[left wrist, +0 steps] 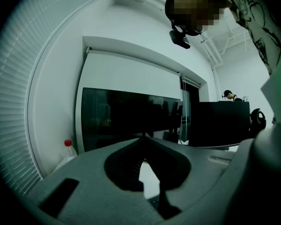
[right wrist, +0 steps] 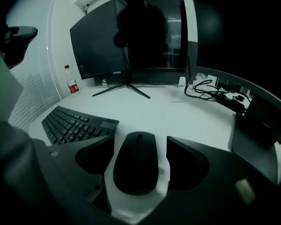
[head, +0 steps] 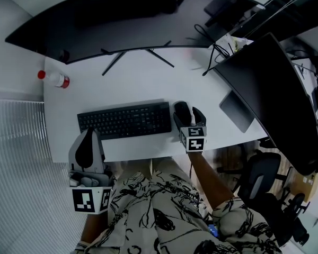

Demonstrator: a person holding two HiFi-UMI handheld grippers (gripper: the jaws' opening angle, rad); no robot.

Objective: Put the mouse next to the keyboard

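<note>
The black mouse [head: 182,111] [right wrist: 136,161] lies flat on the white desk [head: 143,83], just right of the black keyboard [head: 124,119] [right wrist: 72,123]. My right gripper [head: 188,116] [right wrist: 140,140] straddles the mouse. Its jaws stand open, with a strip of desk showing between the mouse and the right jaw. My left gripper [head: 89,132] [left wrist: 144,137] hangs off the desk's near edge at the left, over the person's lap. It is shut, with its tips meeting and nothing held.
A bottle with a red cap [head: 55,79] [right wrist: 71,83] stands at the desk's far left. A wide curved monitor [head: 122,9] fills the back, and a second monitor [head: 270,89] stands at the right. Cables [head: 214,52] lie at the back right. An office chair [head: 259,179] is at the right.
</note>
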